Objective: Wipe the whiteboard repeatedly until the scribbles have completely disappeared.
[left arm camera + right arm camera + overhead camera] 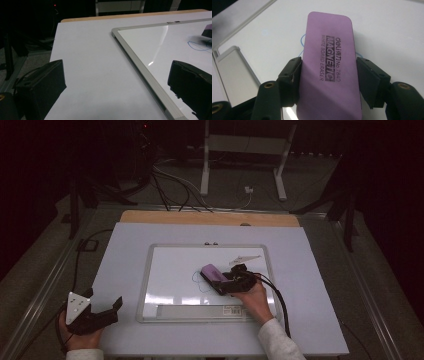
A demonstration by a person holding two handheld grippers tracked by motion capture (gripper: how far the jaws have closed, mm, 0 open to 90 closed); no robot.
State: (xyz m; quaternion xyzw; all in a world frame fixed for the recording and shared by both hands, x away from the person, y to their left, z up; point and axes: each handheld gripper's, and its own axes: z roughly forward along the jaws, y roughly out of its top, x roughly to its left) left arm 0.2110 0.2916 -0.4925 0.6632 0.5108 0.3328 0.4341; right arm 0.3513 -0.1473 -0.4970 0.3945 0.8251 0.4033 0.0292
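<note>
Right gripper (223,281) out over the middle of the whiteboard (170,270), fingers (291,75) clamped on both long sides of the purple magnetic whiteboard eraser (329,72), pressed in snug. Blue marker scribble (196,281) on the board just beside the eraser, toward the surface's left edge. Left gripper (102,307) parked at the near left corner of the surface, off the board, fingers (41,87) spread wide, nothing between them.
</note>
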